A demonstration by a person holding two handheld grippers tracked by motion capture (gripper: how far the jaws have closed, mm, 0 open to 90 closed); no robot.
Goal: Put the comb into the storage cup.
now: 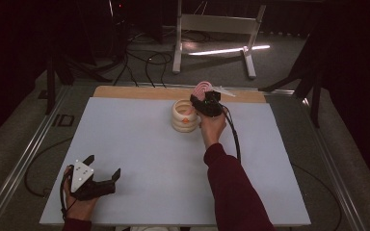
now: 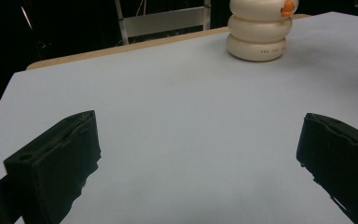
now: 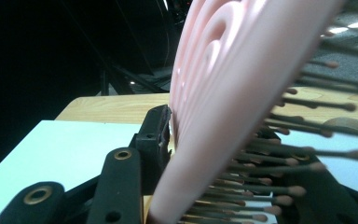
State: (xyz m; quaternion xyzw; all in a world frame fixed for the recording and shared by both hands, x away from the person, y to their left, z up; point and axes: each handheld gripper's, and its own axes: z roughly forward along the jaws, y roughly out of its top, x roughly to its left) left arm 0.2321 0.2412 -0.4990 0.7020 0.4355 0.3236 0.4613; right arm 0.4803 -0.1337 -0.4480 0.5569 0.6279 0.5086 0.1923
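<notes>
On the white desk [image 1: 139,144], a cream ribbed holder [image 1: 184,116] stands near the far edge. Just beside it, the right tool [image 1: 205,102] is clamped on a pink hairbrush [image 3: 223,93], held upright. The left tool [image 1: 102,169] rests near the front corner, jaws apart.

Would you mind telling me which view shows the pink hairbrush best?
The right gripper view: the hairbrush is close up, with its ridged pink back and bristles clear, clamped in the right gripper. The high view shows it small, beside the cream holder.
</notes>
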